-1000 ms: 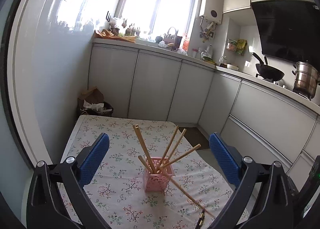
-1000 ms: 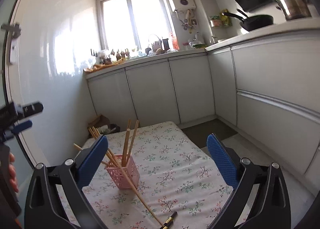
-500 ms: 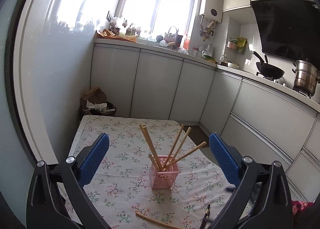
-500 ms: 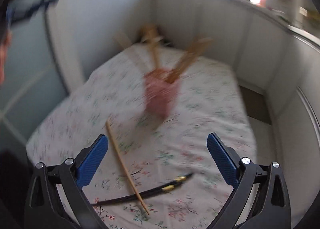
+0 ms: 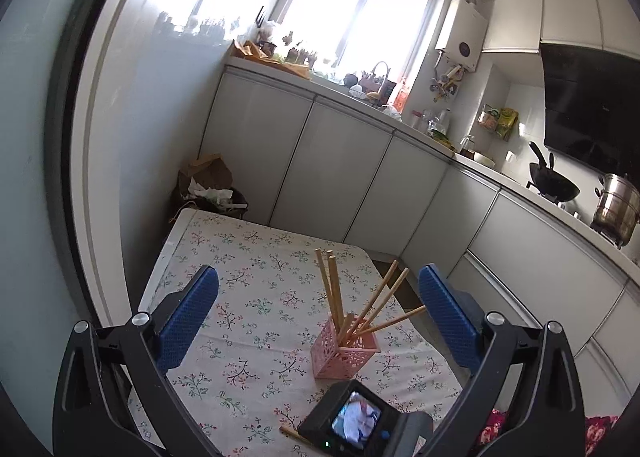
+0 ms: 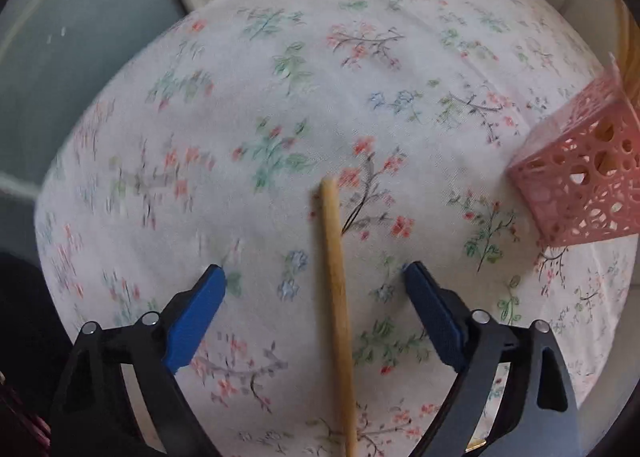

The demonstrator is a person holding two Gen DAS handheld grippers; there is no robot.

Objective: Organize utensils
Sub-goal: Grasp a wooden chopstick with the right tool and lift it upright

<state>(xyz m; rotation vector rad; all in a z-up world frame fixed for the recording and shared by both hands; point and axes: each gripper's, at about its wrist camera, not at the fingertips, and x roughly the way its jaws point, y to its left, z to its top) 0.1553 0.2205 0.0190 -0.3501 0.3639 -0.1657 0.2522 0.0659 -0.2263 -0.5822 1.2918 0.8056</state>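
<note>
Below, a slim wooden chopstick (image 6: 334, 277) lies between closing jaws on floral cloth (image 6: 280, 77).

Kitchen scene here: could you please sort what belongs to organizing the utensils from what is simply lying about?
Belongs to the job:
- loose chopstick
- pink holder
- chopsticks in it
- right gripper, closing

Lying about:
- wok
- steel pot
- rubbish bag

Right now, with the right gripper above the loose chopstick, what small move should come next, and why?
Probably lower the right gripper a little more, so its closing jaws can take the chopstick. The stick lies flat on the cloth between the blue pads, but they do not touch it yet. The pink holder stands close by, ready to receive it.
</note>
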